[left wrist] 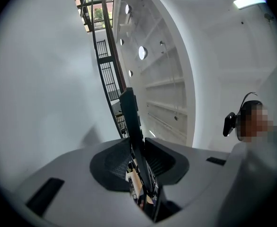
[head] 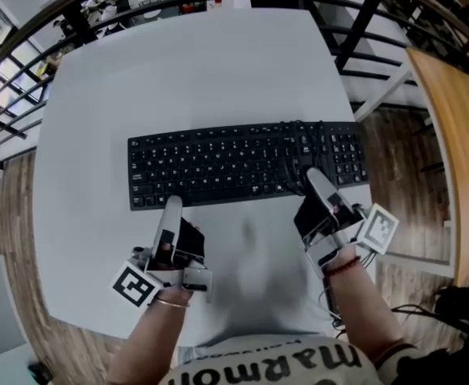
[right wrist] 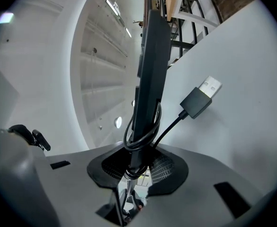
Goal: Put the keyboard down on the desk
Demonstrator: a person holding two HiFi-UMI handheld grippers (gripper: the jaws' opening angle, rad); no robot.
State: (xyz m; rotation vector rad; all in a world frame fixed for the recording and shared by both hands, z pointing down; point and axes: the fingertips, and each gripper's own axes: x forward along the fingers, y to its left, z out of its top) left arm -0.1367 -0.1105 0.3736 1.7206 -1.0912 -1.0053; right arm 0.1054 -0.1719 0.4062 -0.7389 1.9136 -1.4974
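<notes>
The black keyboard [head: 242, 165] is over the white table [head: 194, 70], about in its middle, with the keys facing up. It is held by its near edge from both ends. The left tool [head: 171, 205] is clenched on the left part of this edge, and the right tool [head: 314, 176] is clenched on the right part. A black cable [right wrist: 143, 136] is wound around the keyboard just in front of the right tool, and its plug [right wrist: 202, 97] sticks out free on the table's side. I cannot tell whether the keyboard touches the table.
</notes>
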